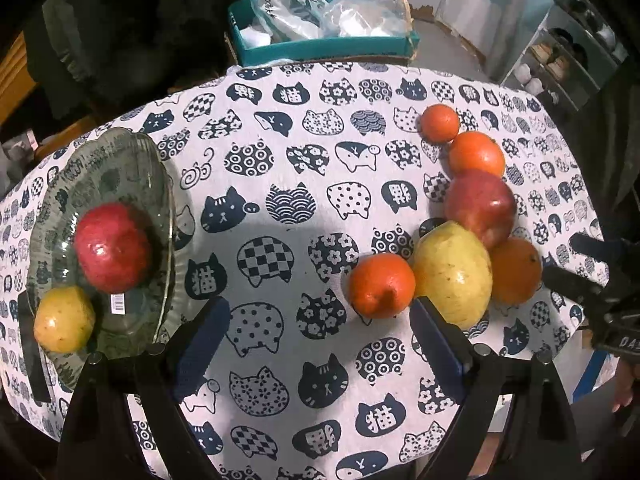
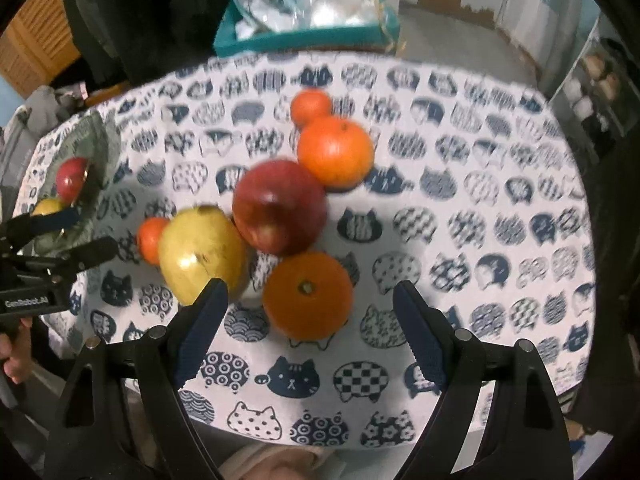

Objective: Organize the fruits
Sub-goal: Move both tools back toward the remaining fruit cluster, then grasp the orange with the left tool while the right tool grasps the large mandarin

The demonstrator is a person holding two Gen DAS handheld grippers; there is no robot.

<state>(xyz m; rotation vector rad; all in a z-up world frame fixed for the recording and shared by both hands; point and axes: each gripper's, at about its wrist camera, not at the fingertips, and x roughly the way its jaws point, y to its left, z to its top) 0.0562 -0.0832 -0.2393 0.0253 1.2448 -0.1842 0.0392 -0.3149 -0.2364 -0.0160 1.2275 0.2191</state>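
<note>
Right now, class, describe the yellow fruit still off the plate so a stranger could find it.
Start at the cat-print tablecloth, then the fruit cluster on its right side. The yellow fruit sits among oranges, touching the red apple: the cluster's only yellow piece.
</note>
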